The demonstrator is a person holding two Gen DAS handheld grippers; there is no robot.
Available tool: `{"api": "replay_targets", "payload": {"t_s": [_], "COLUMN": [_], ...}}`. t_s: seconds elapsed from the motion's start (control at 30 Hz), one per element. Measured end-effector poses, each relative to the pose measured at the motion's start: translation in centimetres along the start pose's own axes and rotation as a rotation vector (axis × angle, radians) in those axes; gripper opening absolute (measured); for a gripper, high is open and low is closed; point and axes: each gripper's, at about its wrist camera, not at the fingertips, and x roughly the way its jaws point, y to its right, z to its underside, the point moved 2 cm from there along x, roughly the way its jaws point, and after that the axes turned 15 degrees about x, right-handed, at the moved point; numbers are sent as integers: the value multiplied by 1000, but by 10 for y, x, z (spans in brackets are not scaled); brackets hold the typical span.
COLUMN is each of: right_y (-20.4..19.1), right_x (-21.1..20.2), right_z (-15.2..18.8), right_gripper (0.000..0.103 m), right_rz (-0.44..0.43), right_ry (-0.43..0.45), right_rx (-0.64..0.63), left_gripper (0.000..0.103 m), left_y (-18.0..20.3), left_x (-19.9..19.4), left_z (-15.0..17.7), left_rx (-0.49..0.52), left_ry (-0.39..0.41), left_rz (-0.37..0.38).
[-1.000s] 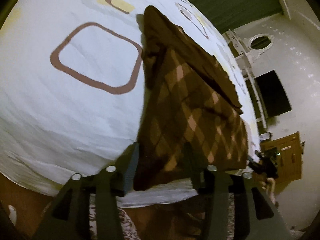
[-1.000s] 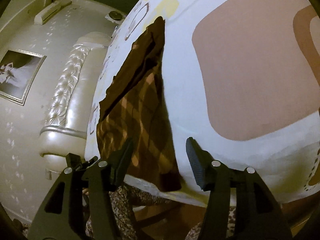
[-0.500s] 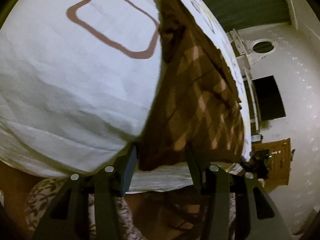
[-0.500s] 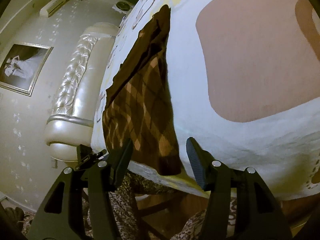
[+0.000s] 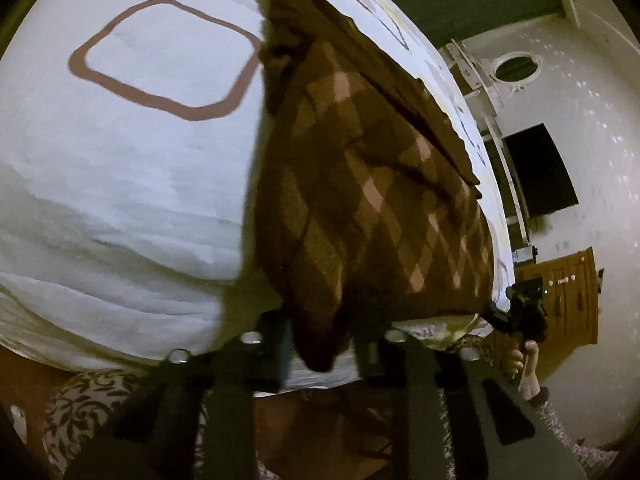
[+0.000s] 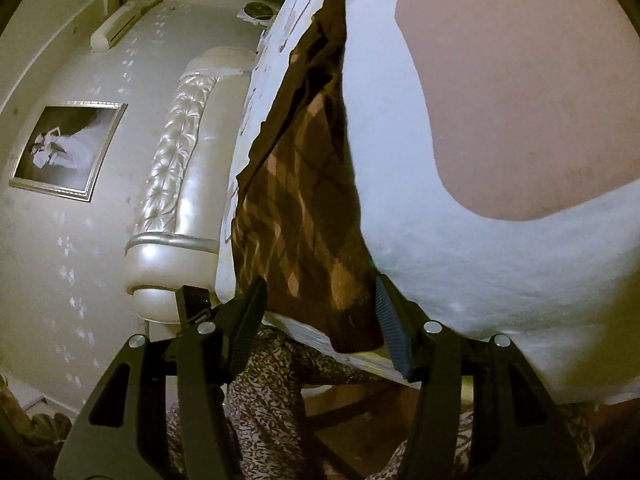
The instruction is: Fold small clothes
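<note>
I am at the grasping step: both spread grippers, left (image 5: 320, 340) and right (image 6: 320, 312), straddle the brown diamond-patterned cloth's (image 5: 360, 200) near corners; next, I clamp.

Dark brown garment (image 5: 360, 200), crossed with a diamond check in lighter tan and pale peach. Under it the bedsheet (image 5: 120, 184) is white, printed with a rounded square outlined in brown, a yellow patch at the far edge, and on the right wrist view a big solid block of dusty pink (image 6: 520, 92). The padded headboard (image 6: 176, 184) gleams pearly cream with a silver trim. Wall (image 6: 60, 260) pale cream, dotted with small white motifs. Both grippers, left (image 5: 320, 344) and right (image 6: 320, 316), are black.
</note>
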Motion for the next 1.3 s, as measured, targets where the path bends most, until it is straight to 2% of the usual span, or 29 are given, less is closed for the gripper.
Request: {"api": "replay_targets", "payload": {"t_s": [0.1, 0.17, 0.23, 0.3, 0.4, 0.5, 0.57, 0.77, 0.87, 1.07, 1.23, 1.3], "right_y": [1, 0, -2, -5, -8, -18, -28, -47, -53, -56, -61, -69], "right_x": [9, 17, 23, 25, 24, 19, 15, -2, -12, -28, -37, -39], "right_z": [-1, 0, 1, 3, 5, 10, 17, 41, 55, 78, 81, 77], "right_gripper": [29, 21, 16, 6, 5, 5, 5, 5, 5, 5, 5, 5], "right_rz": [27, 52, 74, 95, 112, 90, 72, 17, -17, -62, -112, -154], "right_ry": [-24, -40, -50, -46, -34, -24, -20, -28, -34, -48, -42, -35], "right_rx": [-14, -26, -37, -50, -68, -74, -94, -116, -113, -94, -79, -80], "left_gripper": [15, 15, 15, 15, 11, 8, 7, 7, 7, 7, 7, 7], "left_y": [-1, -5, -12, -19, -16, -6, -1, 14, 24, 35, 34, 36], "left_x": [4, 5, 5, 4, 0, -8, -18, -50, -74, -94, -100, -103], "left_z": [0, -1, 0, 1, 2, 0, -3, -3, 3, 18, 17, 7], "left_rx": [-1, -23, -90, -137, -99, -47, -40, -48, -45, -61, -140, -147], "left_ry": [-4, -5, 5, 13, 12, 28, 58, 115, 148, 174, 234, 263], "left_rz": [-15, -8, 22, 52, 32, 0, 8, 69, 108, 156, 246, 251]}}
